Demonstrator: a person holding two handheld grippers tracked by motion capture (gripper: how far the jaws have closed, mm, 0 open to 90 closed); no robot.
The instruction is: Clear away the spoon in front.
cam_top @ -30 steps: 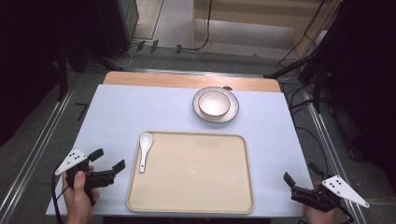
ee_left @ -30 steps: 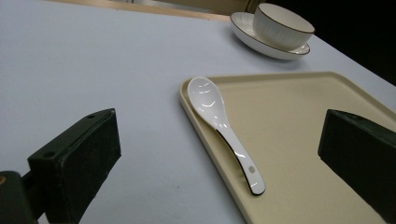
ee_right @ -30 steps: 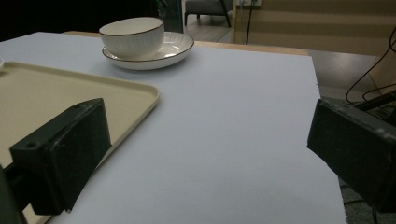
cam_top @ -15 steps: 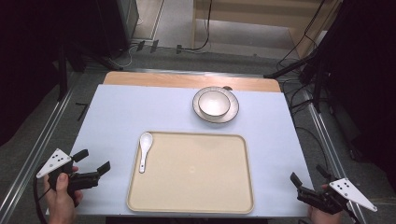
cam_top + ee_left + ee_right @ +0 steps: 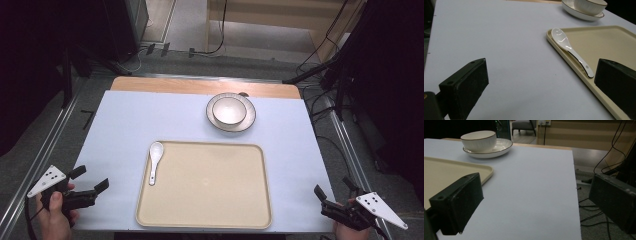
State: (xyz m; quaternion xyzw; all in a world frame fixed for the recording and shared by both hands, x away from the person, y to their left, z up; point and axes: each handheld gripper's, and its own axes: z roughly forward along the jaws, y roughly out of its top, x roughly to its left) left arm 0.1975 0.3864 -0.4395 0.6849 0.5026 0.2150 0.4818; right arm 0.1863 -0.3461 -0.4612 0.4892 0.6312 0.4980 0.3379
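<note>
Spoon (image 5: 155,160) is lying along the left rim of the beige tray (image 5: 210,220), bowl end far; a bowl (image 5: 229,110) is sitting on a plate (image 5: 247,121) beyond it on the worktop (image 5: 125,125). Left gripper (image 5: 90,181) and right gripper (image 5: 336,194), both with jaws wide apart and holding nothing, are drawing back toward the near corners compared with a second earlier, suggesting no grasp is under way.
</note>
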